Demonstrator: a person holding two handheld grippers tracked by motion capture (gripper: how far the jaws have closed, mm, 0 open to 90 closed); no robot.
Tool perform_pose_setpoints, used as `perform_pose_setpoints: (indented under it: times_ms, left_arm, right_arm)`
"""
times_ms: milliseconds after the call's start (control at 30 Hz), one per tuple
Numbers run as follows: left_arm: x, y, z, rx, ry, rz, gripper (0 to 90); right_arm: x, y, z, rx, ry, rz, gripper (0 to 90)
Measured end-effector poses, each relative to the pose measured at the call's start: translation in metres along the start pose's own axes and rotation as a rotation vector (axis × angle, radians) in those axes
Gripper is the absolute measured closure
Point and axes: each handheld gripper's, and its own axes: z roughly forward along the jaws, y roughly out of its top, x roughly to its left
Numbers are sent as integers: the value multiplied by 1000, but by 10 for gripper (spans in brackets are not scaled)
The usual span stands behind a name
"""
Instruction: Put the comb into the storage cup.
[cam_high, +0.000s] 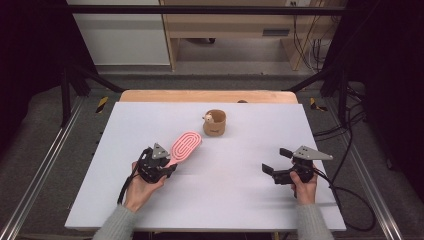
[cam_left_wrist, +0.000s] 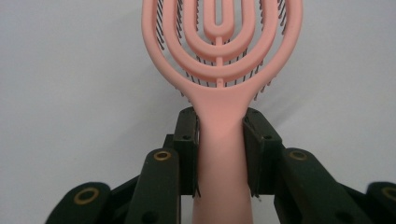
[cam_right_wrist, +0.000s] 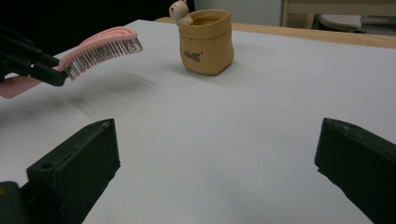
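Pink hairbrush (cam_left_wrist: 219, 70) in left claw (cam_left_wrist: 219, 140)

One hairbrush (cam_high: 185, 145); one pouch (cam_high: 215, 123)

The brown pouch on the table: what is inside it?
A small cream figure peeks over the rim of the brown pouch, at the side nearer the pink hairbrush. The top is open, but the walls hide the rest of the inside, so other contents cannot be told.

The left gripper (cam_high: 167, 162), low at the near left, has its jaws clamped on a brush handle (cam_left_wrist: 219, 154). The right gripper (cam_high: 276, 161), near right, holds its jaws wide apart, pointing left.
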Motion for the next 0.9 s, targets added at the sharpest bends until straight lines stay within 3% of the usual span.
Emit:
perform_pose_setpoints:
  times_ms: [567, 900]
  left_arm:
    - [-2, 3, -13, -75, 23, -21, 690]
    - [-6, 6, -19, -104, 36, -27, 690]
  right_arm:
    - [3, 5, -2, -15, 0, -1, 4]
    - [15, 12, 4, -15, 22, -13, 4]
